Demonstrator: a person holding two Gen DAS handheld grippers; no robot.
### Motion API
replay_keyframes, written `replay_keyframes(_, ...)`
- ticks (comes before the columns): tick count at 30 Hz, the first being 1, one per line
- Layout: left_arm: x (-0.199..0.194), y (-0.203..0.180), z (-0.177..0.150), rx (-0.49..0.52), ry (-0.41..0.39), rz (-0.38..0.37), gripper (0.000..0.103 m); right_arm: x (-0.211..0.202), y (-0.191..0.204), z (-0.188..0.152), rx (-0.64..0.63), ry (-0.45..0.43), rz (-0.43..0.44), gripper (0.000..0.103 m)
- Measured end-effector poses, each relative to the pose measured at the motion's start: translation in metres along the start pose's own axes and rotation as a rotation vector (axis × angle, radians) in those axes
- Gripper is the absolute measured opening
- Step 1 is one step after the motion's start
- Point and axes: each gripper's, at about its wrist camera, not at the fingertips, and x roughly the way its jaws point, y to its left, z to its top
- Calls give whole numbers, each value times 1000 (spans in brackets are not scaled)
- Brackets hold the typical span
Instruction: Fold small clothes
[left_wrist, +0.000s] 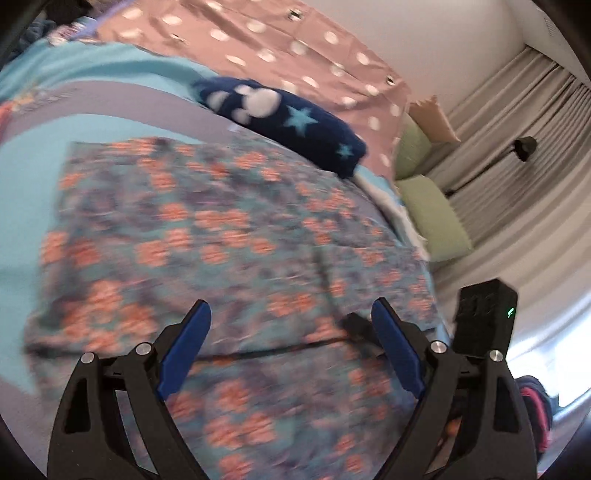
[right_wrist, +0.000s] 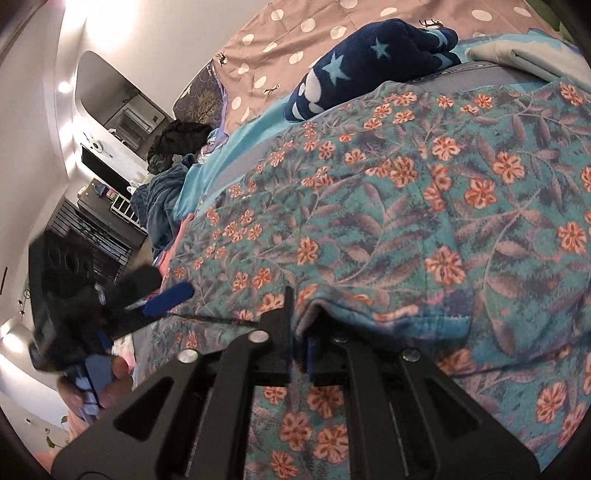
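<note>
The floral garment is spread on the bed for folding. Its raised fold edge sits between the right hand-held gripper's narrowly parted jaws; whether it is pinched cannot be told. The left hand-held gripper hovers released above it.

floral garment: matt cloth | navy blanket: fuzzy fleece

Beyond the jaws a navy fleece blanket with stars lies rolled on the turquoise bed sheet, against a pink polka-dot cover. Off to their right, two green pillows sit before grey curtains.
</note>
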Motion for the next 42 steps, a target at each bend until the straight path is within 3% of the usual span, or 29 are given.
replay_keyframes(3,11,-17,4,58,3,28,89,-7,5,1,-10,-6,11,49)
replay_keyframes(6,13,-22,3,78,-6,32,89,-23,9,0,-22,-59,-32,61)
replay_keyframes(16,-13,17,-2,-23,-50,73,89,-31,-14,16,100,-162,-98,64)
replay_keyframes(18,-23,24,0,-41,-77,71,89,-18,9,17,-2,-126,-35,65)
replay_keyframes(20,-31,32,2,-67,-98,67,89,-1,40,7,-154,-12,71,64)
replay_keyframes(22,-36,38,4,-91,-105,60,89,3,59,-6,-263,21,90,64)
replay_keyframes(26,-31,38,5,-97,-71,11,88,0,66,-15,-340,11,17,64)
replay_keyframes(29,-16,33,7,-84,-14,-13,77,-3,68,-17,-382,6,-37,64)
replay_keyframes(31,-4,27,10,-81,15,-26,75,1,72,-16,-406,2,-96,65)
replay_keyframes(35,-1,18,17,-57,-2,-14,75,12,78,0,-397,-61,-193,69)
replay_keyframes(37,-10,23,20,-77,-34,-16,75,21,88,4,-430,-59,-153,73)
replay_keyframes(42,-31,54,22,-161,-70,6,75,32,111,-14,-584,105,72,72)
